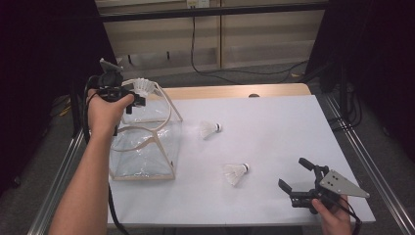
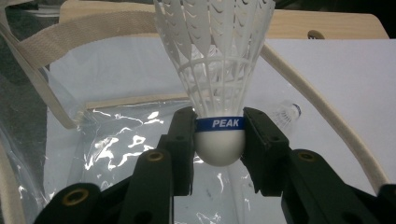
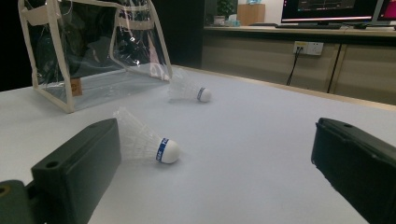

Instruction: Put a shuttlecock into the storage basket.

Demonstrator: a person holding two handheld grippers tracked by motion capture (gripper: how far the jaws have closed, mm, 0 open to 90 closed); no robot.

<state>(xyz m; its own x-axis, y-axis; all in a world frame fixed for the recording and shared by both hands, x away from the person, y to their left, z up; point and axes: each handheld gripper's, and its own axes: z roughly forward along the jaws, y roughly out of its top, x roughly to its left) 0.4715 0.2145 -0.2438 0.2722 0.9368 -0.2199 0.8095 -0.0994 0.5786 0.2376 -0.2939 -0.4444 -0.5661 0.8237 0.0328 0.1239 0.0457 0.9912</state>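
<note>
Left gripper view: the left claw (image 2: 219,140) is clenched on a white shuttlecock (image 2: 215,60), one black jaw pressed to each side of its rounded cork so the plastic skirt fans upward and away from the claw. A blue band round the cork reads "PEAK" in white capitals — the one piece of writing that can be read outright. Directly beneath and beyond the claw lies the clear plastic bag (image 2: 116,135), its cream webbing handles (image 2: 74,30) looping to either side of the held shuttlecock.

In the high view the left claw (image 1: 138,94) hangs over the bag's open top, the shuttlecock (image 1: 141,86) at its tip just above the bag's cream-trimmed rim (image 1: 147,142). The bag stands on the white bench (image 1: 274,122).

Shuttlecocks count three in all: one in the left claw and two lying on their sides on the bench. Of the loose pair, the farther shuttlecock (image 1: 210,129) rests between the bag and the right claw, and the nearer shuttlecock (image 1: 236,172) lies close in front of the right claw (image 1: 296,177).

That right claw stands released, jaws wide apart with nothing between them. In the right gripper view the nearer shuttlecock (image 3: 154,144) sits just beside the claw's left-hand jaw — its blue band carries white lettering too small to read. One bag, two claws.
</note>
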